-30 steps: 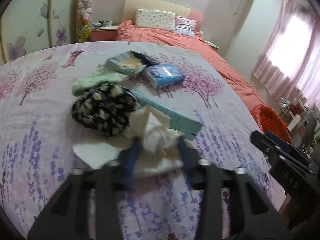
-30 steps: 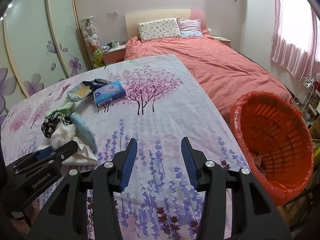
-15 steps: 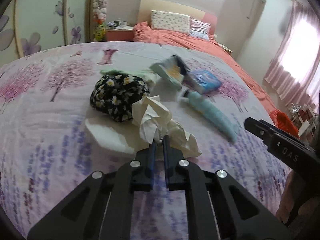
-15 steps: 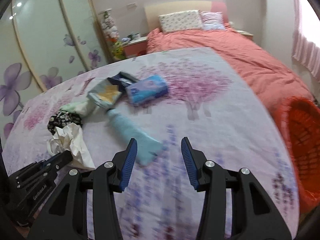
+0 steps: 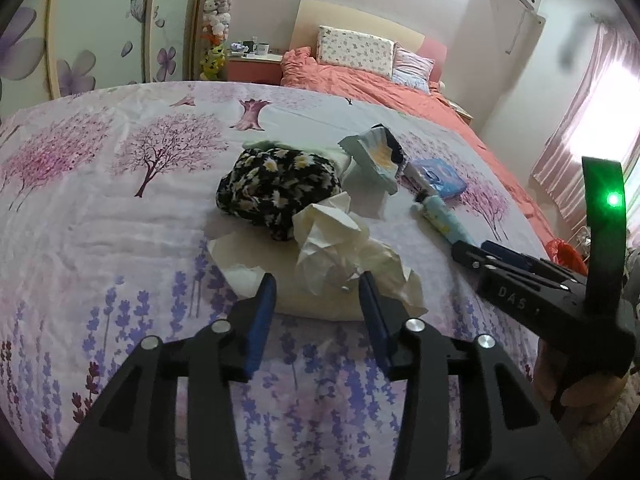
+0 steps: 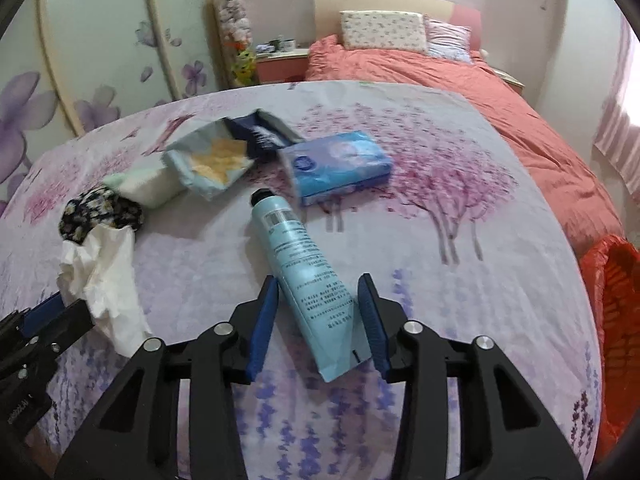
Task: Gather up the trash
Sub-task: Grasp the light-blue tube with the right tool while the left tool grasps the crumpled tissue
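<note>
Crumpled white tissue paper point(image 5: 340, 248) lies on the floral sheet, seen also in the right wrist view point(image 6: 106, 276). My left gripper point(image 5: 318, 304) is open, its fingers either side of the paper's near edge. A light blue tube point(image 6: 304, 276) with a black cap lies on the sheet; it also shows in the left wrist view point(image 5: 444, 220). My right gripper point(image 6: 318, 312) is open with the tube's flat end between its fingers. An orange trash basket point(image 6: 612, 320) stands at the right beside the bed.
A black floral cloth point(image 5: 280, 192), an open snack bag point(image 6: 216, 160), a blue tissue pack point(image 6: 340, 166) and a pale green cloth point(image 6: 140, 182) lie on the sheet point(image 5: 100, 208). A coral duvet point(image 6: 460, 76) and pillows point(image 6: 384, 30) lie beyond. The right gripper's body point(image 5: 540, 292) shows in the left wrist view.
My left gripper closed on the paper half a second ago and is now open again. My right gripper swung left from the basket and came down over the tube.
</note>
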`<state>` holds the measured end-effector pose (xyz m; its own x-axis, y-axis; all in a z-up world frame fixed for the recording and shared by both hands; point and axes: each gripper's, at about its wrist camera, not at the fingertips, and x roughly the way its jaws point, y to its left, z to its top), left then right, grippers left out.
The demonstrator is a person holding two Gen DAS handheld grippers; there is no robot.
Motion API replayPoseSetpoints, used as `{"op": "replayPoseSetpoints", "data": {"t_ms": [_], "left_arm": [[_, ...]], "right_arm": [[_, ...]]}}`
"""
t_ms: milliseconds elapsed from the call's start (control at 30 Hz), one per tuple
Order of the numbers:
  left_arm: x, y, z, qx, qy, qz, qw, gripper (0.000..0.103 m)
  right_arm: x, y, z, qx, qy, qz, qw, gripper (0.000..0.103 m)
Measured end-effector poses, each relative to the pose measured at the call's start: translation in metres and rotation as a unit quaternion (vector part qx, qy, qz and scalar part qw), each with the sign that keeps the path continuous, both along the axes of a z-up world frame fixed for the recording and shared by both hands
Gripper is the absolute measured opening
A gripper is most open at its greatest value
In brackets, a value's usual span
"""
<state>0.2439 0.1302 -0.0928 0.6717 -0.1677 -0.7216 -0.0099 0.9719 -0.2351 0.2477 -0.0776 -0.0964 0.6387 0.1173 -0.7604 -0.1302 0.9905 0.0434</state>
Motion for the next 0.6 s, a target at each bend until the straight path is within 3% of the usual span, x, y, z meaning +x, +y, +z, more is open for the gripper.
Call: {"op": "replayPoseSetpoints", "data": {"t_ms": [267,333,433,600], "left_arm": [[0.000,0.000,-0.001,-0.007,-0.006,-0.004,0.9999,0.056],[0.001,-0.003,0.000,-0.006,-0.008,-0.010,0.9999,0.056],[0.003,-0.009,0.001,-0.004,-0.009,-0.015,0.9998,0.057],[0.004,-0.009,0.002,-0.008,-0.009,-0.011,0.9999,0.056]], "right_arm": [[-0.019,-0.036,0.000,-0.021,0.006,-0.052,0.998,0.040],[-0.023,-0.046,0.001,0.000,0.014,-0.048,0.999,0.040],[-0.020,-0.056,0.007,0.040,0.009,-0.053,0.998,0.054],[0.001,-0.046,0.006,0.037,0.001,-0.050,0.998,0.055]]}}
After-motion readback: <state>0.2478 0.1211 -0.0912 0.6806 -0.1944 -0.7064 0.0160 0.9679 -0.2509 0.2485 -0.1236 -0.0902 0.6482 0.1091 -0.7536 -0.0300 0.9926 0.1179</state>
